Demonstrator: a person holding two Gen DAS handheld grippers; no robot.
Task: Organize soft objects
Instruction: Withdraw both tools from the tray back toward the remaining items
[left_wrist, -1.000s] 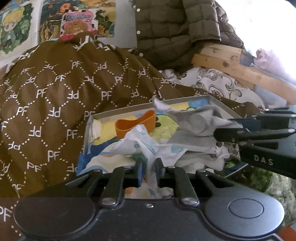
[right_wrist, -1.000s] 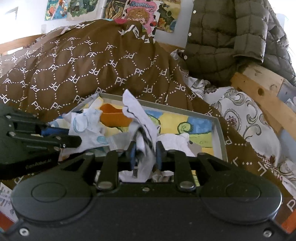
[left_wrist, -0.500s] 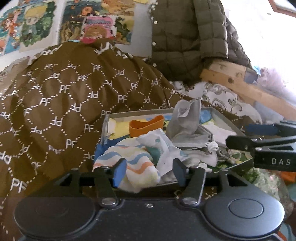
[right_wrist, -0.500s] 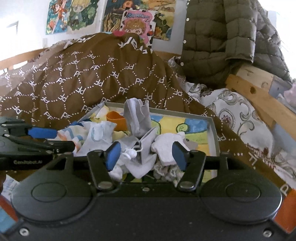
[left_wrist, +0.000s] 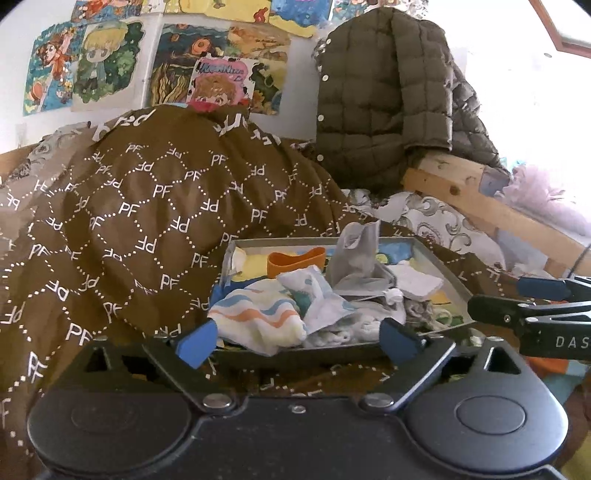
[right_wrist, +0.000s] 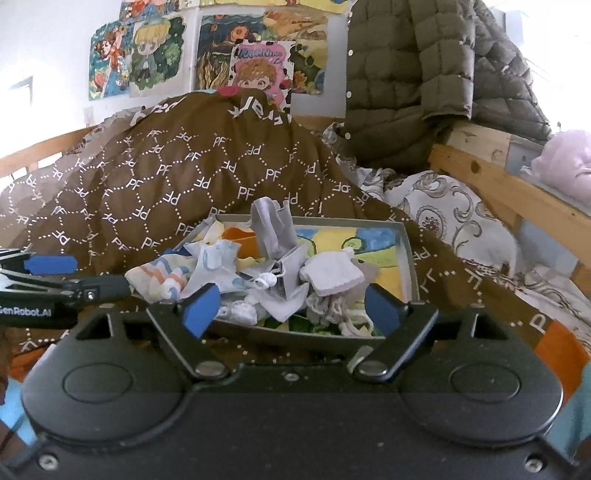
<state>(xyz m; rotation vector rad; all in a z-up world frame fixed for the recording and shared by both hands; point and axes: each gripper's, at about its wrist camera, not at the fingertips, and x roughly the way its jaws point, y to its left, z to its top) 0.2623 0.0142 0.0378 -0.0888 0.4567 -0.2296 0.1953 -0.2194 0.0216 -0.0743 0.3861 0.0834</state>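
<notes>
Soft cloths (left_wrist: 314, 306) heaped unsorted in tray (left_wrist: 448, 271), centre frame; left gripper (left_wrist: 299, 341) and right gripper (right_wrist: 291, 304) jaws just opened wide, empty; sorting apparently remains.

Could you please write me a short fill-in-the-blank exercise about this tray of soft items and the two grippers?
1. The striped sock lies at the shallow grey tray's ____ end in the left wrist view.
2. The left gripper is ____.
3. The orange plastic cup sits ____ the tray.

Missing words: left; open; inside
</notes>
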